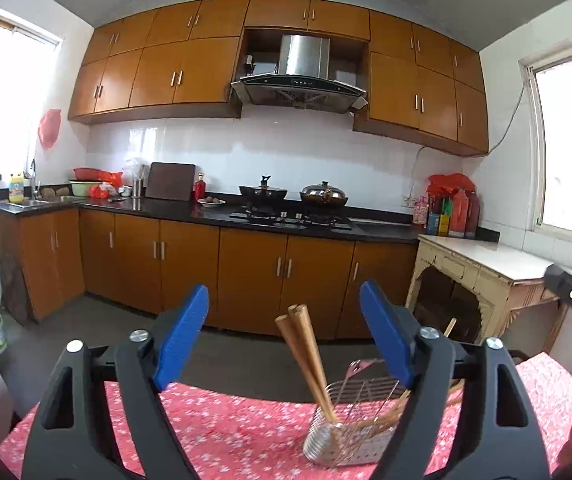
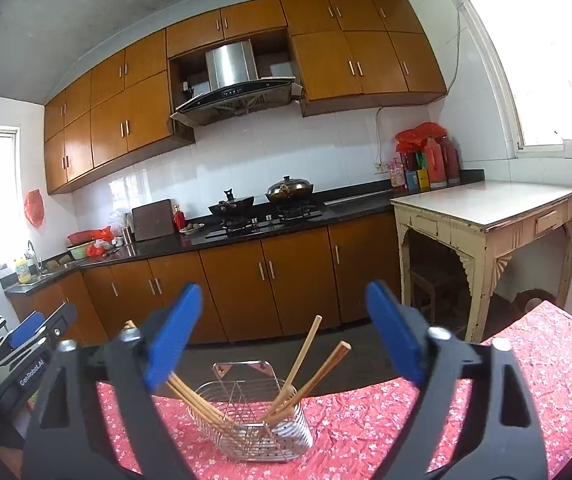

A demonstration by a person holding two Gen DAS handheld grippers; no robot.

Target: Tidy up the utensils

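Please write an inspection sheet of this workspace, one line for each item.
Surface: table with pink floral cloth, wrinkled.
Job's things: wire utensil holder upright on the cloth; wooden chopsticks lean out of it on both sides.
Clutter: nothing seen on the cloth.
Grippers: left gripper open, empty; right gripper open, empty.
Cables: one wire on the tiled wall.
Surroundings: kitchen counter, two pots on the stove, worn side table.
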